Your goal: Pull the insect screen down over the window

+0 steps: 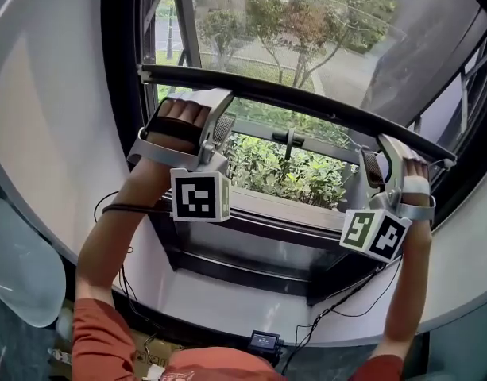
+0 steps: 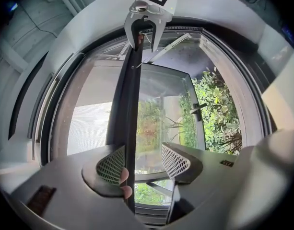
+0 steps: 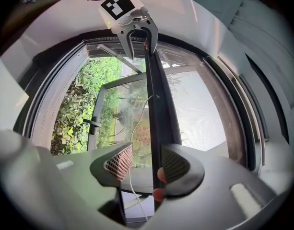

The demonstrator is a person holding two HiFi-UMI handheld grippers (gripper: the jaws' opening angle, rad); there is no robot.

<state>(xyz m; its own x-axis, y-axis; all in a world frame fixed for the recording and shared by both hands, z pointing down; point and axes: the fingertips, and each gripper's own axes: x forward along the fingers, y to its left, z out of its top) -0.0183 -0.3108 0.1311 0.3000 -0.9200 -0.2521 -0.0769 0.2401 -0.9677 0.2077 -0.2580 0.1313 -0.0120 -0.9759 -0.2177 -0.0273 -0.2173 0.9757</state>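
Now both grippers sit at the bar (image 1: 307, 101) of the screen (image 1: 322, 30), one near each end. The bar lies partway down the window (image 1: 120, 94), with the mesh stretched above it. Below it the opening is uncovered, showing the handle (image 1: 289, 141) of the open sash and shrubs (image 1: 283, 173) outside.

The left gripper (image 1: 218, 109) reaches up to the bar's left end, with the left hand (image 1: 179, 117) behind it. In the left gripper view its jaws are spread around the bar (image 2: 130, 104). The pad on the mesh side lies against the bar and the other pad stands clear of it. Two of the person's fingertips (image 2: 124, 176) show beside the bar, by the near pad.

The right gripper (image 1: 386, 145) meets the bar near its right end, held by the right hand (image 1: 416, 182). In the right gripper view the jaws are likewise spread, with the bar (image 3: 156, 104) close against the pad on the mesh side. A gap is left to the other pad, and fingertips (image 3: 162, 175) show by the bar there too.

Each gripper view shows the other gripper far along the bar, jaws astride it. Cables (image 1: 116, 209) hang below the sill (image 1: 251, 292).
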